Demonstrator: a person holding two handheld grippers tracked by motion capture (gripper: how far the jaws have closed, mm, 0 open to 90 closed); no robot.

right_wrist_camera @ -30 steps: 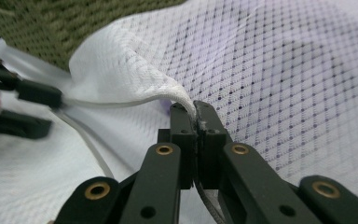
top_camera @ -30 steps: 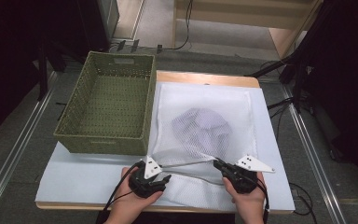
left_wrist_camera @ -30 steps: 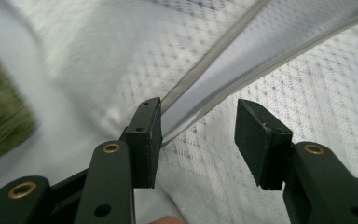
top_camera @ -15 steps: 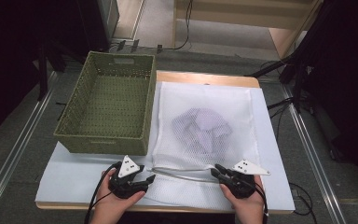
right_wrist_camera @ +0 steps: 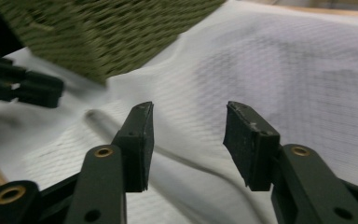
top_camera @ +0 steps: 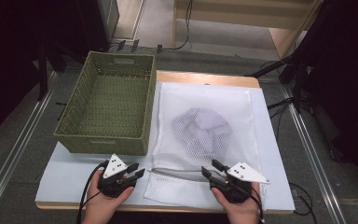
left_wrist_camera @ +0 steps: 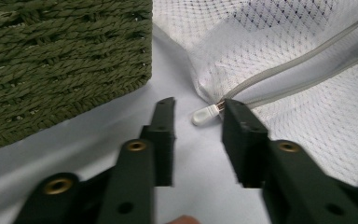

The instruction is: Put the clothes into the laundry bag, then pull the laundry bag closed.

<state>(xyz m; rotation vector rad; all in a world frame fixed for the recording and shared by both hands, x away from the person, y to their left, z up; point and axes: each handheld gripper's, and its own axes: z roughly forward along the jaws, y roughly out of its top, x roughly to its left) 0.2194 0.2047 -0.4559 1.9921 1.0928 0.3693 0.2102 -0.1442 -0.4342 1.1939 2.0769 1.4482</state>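
A white mesh bag (top_camera: 205,95) lies flat on the table with a pale folded garment (top_camera: 200,127) inside it. Its grey zipper (top_camera: 177,172) runs along the near edge. My left gripper (top_camera: 136,170) sits at the zipper's left end. Its jaws have just been closing and still stand apart around the small white zipper pull (left_wrist_camera: 204,114), with a gap on the left side. In the left gripper view, the left gripper (left_wrist_camera: 198,105) points at that pull. My right gripper (top_camera: 209,167) hovers over the bag's near right part. The right gripper (right_wrist_camera: 189,109) has just been opening, with nothing between its jaws.
A green woven basket (top_camera: 102,144) stands left of the bag, its near wall (left_wrist_camera: 51,60) close to the left gripper. The white mat (top_camera: 70,175) covers the table up to the near edge. Cables trail on the floor at the right.
My left gripper slid left along the zipper to its end and narrowed. The right gripper let go of the bag's edge and opened. The bag has settled flatter.
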